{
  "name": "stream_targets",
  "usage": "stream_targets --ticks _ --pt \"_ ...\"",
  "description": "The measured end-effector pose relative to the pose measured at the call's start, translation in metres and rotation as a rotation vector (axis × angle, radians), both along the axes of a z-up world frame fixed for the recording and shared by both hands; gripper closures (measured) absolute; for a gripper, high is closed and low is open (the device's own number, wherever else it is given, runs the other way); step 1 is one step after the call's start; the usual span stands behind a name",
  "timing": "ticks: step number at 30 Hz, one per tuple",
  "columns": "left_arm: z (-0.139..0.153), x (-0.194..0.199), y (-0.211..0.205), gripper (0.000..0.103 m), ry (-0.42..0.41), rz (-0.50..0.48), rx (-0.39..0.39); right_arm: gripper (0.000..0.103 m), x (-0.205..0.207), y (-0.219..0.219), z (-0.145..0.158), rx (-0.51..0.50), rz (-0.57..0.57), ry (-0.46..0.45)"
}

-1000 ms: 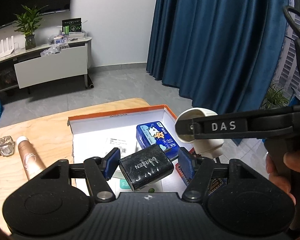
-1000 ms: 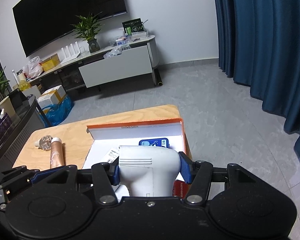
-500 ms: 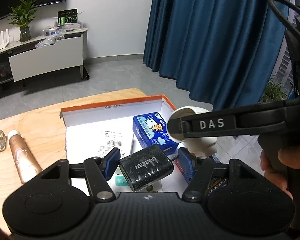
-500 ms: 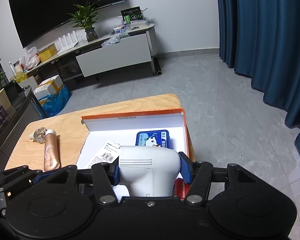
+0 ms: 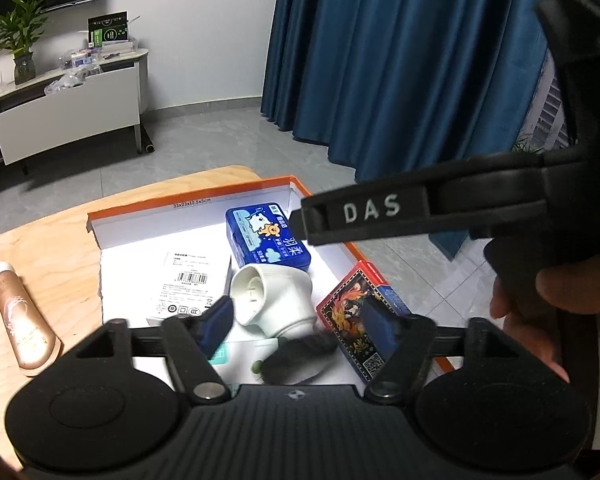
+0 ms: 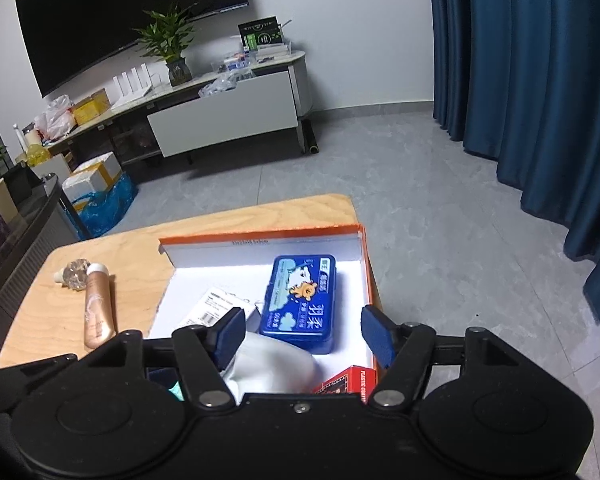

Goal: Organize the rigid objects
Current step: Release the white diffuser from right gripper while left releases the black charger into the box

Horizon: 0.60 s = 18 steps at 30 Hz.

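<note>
An orange-edged white box (image 5: 188,204) (image 6: 260,240) sits on the wooden table. Inside lie a blue tin (image 5: 268,240) (image 6: 300,300), a white adapter (image 5: 272,300) (image 6: 272,368), a black charger (image 5: 296,360), blurred, and a red card pack (image 5: 360,316) (image 6: 348,380). My left gripper (image 5: 300,320) is open and empty above the charger. My right gripper (image 6: 304,332) is open and empty above the white adapter; its arm marked DAS (image 5: 420,208) crosses the left wrist view.
A rose-gold tube (image 5: 20,320) (image 6: 98,312) and a crystal stopper (image 6: 74,274) lie on the table (image 6: 132,256) left of the box. Paper sheets (image 5: 192,280) line the box floor. Beyond are a TV stand (image 6: 220,120) and blue curtains (image 6: 520,80).
Both grippers opened. The left one let the black charger drop into the box; the right one let the white adapter drop into the box beside the blue tin.
</note>
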State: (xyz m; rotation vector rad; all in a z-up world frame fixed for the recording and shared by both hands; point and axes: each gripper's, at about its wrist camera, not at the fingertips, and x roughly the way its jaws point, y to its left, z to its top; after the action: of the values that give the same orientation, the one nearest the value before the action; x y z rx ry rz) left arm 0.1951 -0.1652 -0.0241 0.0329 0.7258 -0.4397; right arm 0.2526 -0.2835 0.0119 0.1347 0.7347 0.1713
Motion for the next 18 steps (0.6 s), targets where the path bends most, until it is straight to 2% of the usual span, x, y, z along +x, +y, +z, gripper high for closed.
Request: stream_targets --ticks 9,18 --pt "0.006 -0.007 0.021 0.022 -0.007 0.028 -0.012 0.021 -0.017 0.014 0.031 -0.004 -0.008 -0.061" --pt "0.01 -0.015 0.098 0.017 -0.022 0.184 -0.021 0.016 -0.03 0.069 0.049 -0.005 0.076 -0.071"
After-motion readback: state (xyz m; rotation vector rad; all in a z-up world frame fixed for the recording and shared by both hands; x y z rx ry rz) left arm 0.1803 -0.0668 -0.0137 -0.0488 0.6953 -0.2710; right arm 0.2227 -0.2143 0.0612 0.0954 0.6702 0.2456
